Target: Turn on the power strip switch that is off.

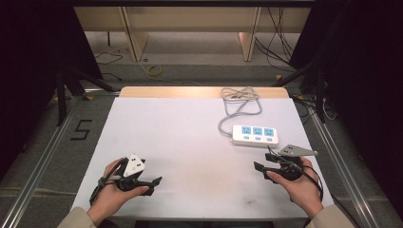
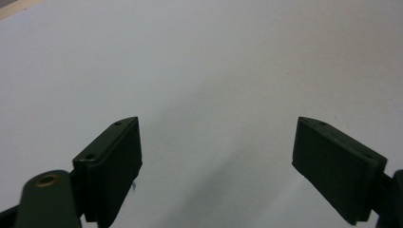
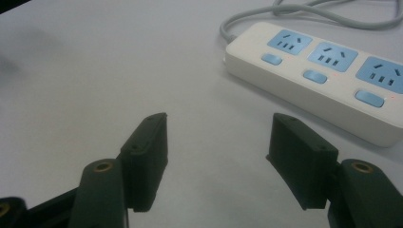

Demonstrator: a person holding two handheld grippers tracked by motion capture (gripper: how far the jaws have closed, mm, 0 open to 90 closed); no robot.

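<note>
Both grippers open wide, holding nothing — right gripper (image 3: 216,161) faces the power strip (image 3: 328,80); left gripper (image 2: 216,166) faces the bare table (image 2: 199,61).

We saw the right gripper (image 3: 216,159) low over the white table (image 3: 95,85), its 2 black jaws rising from the bottom edge and standing wide apart with nothing but bare table between them. The left jaw tilted inward and a brass-coloured screw showed on each jaw arm. To the upper right lay a white power strip (image 3: 328,95), set at a slant, with 3 blue sockets (image 3: 332,56) on top and 3 blue switches (image 3: 314,76), 1 beside each socket. Its near edge lay just beyond the right jaw tip, apart from it. A grey cord (image 3: 304,14) left the strip's far end and looped along the top edge.
</note>
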